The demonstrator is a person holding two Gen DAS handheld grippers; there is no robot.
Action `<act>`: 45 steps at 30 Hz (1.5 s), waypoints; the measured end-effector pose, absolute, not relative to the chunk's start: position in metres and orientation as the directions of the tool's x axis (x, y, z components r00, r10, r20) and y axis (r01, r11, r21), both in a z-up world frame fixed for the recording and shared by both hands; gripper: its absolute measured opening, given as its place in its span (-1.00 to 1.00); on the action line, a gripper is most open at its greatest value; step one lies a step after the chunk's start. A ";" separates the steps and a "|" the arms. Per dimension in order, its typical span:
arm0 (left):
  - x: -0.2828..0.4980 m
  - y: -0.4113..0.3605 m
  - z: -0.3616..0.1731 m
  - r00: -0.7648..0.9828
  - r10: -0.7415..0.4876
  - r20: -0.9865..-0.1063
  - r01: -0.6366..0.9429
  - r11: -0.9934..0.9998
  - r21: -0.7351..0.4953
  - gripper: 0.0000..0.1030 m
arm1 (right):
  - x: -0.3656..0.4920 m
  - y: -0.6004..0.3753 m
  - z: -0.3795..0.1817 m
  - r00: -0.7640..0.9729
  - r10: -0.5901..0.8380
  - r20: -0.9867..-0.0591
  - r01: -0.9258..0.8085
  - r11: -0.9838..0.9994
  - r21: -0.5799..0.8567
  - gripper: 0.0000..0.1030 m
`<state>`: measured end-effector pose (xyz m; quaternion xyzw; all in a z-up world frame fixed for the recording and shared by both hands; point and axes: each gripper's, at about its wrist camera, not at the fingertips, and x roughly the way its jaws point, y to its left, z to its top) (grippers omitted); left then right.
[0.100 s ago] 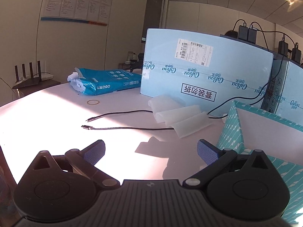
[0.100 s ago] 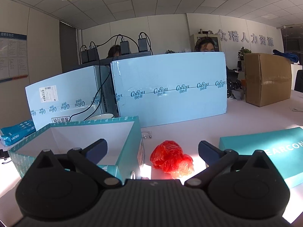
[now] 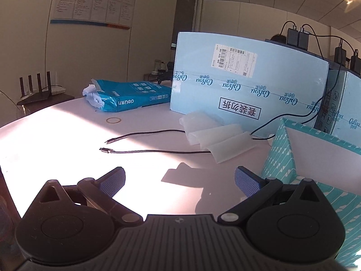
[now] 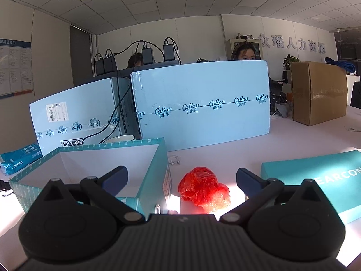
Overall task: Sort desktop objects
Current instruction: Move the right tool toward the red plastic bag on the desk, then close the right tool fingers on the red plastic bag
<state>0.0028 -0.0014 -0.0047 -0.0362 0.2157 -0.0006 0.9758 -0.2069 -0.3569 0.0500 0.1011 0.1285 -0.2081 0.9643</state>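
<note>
On the white desk, my teal box stands open; its inside shows only white walls, its floor hidden. Loose around it lie white foam pieces, a red plastic bag, two cable ends and a rubber band. My left gripper and right gripper are both spread, holding nothing. Sorting looks unfinished.

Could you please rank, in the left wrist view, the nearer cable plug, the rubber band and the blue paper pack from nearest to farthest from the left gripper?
1. Nearer cable plug, ahead, slightly left.
2. Rubber band, beyond it.
3. Blue paper pack, at the back.
</note>
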 end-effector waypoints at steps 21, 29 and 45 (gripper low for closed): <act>0.016 -0.006 -0.023 0.872 0.067 -0.484 -0.068 0.998 0.015 1.00 | -0.187 -0.395 0.033 0.806 -0.422 -0.416 0.511 0.850 0.127 1.00; 0.002 -0.001 -0.012 0.875 0.019 -0.484 -0.051 0.997 -0.053 1.00 | -0.149 -0.435 0.023 0.728 -0.375 -0.574 0.548 0.822 0.158 1.00; -0.014 0.006 0.000 0.890 -0.008 -0.456 -0.049 0.992 -0.113 1.00 | -0.104 -0.463 0.017 0.738 -0.244 -0.629 0.531 0.785 0.319 1.00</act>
